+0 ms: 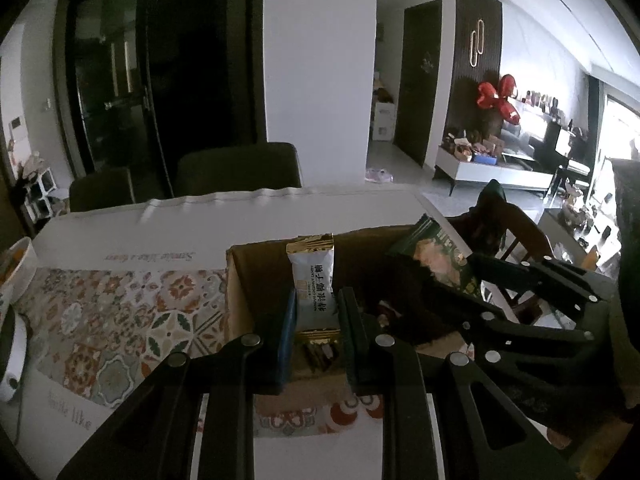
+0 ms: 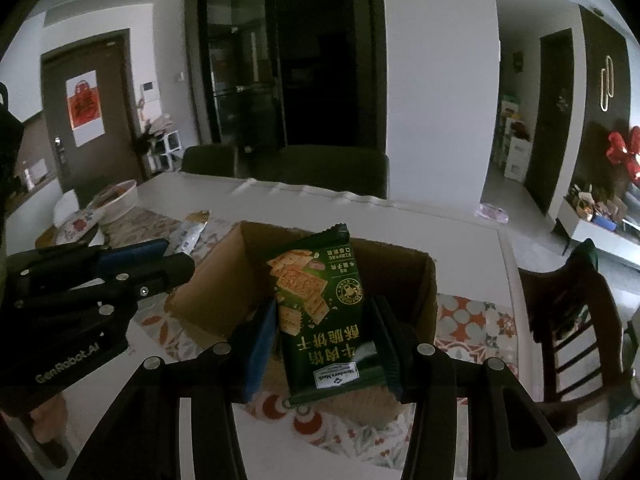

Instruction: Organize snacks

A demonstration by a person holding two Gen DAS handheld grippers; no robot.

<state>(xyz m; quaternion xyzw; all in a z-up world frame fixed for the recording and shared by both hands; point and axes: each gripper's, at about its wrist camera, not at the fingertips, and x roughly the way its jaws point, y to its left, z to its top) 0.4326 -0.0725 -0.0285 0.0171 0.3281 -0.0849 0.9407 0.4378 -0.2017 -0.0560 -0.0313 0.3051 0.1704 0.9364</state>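
Presently, from the left wrist camera:
- Left gripper (image 1: 317,312): fingers pinching a white coconut candy packet (image 1: 312,280) by its lower half; the packet stands upright, gold-crimped top edge uppermost.
- Cardboard box (image 1: 244,280): open-topped, brown, sitting on the table directly behind and under the held packet; dark wrapped items lie at its bottom, too dim to identify with any confidence.
- Right gripper (image 1: 456,276): enters from the right, closed on a green cracker packet (image 1: 436,256) that tilts over the far right part of the box.
- Patterned table mat (image 1: 116,312): floral tile print, spread on the white table (image 1: 280,208), running left of the box and under it.
- White bowl (image 1: 16,268): at the left edge of the table, well apart from the box.

Next, from the right wrist camera:
- Right gripper (image 2: 324,344): fingers clamped on either side of the green cracker packet (image 2: 320,312), printed face toward the lens and upside down, held above the near edge of the box.
- Cardboard box (image 2: 408,272): open, its interior mostly hidden by the packet.
- Left gripper (image 2: 176,254): reaches in from the left, just beside the box's left wall, the white candy packet (image 2: 190,232) showing at its tip.
- Shallow white dish (image 2: 116,200): far left on the table, next to a floral-printed item.
- Wooden chair (image 2: 572,320): right of the table.
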